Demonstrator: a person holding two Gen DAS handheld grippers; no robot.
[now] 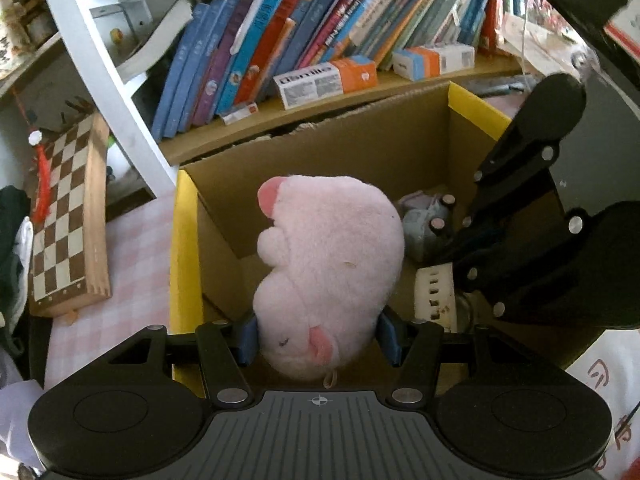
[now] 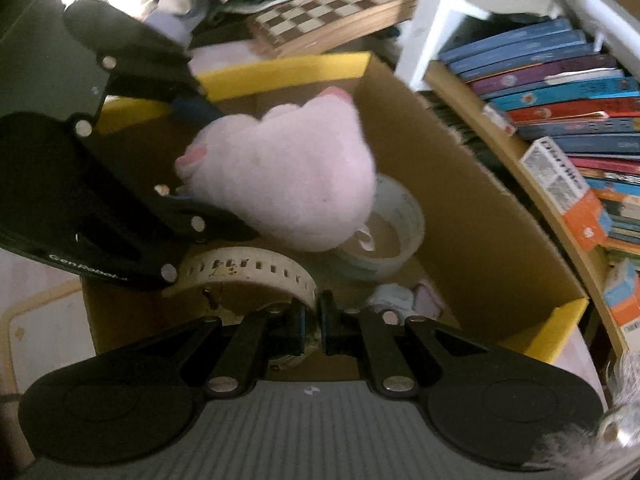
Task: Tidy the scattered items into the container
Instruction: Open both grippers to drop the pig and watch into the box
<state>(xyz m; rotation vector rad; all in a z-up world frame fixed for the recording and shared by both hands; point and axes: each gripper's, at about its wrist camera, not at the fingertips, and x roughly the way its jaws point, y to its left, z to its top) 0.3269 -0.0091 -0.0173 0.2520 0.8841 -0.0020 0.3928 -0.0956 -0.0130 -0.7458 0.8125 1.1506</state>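
A pink plush toy [image 1: 332, 264] hangs over the open cardboard box [image 1: 185, 264] with a yellow rim, and my left gripper [image 1: 318, 340] is shut on its lower end with both blue pads pressed into it. In the right wrist view the plush [image 2: 288, 184] and the left gripper [image 2: 192, 154] sit above the box [image 2: 288, 67]. My right gripper [image 2: 314, 320] is shut on a white slotted band [image 2: 248, 266] low inside the box. The left wrist view shows that gripper [image 1: 446, 240] and the band [image 1: 434, 296] at the right.
Inside the box lie a white bowl-like ring [image 2: 400, 236] and a small grey-lilac soft item [image 1: 424, 224]. A bookshelf with books [image 1: 280, 40] and toothpaste cartons [image 1: 328, 80] stands behind the box. A folded chessboard [image 1: 68, 220] lies on the pink checked cloth to the left.
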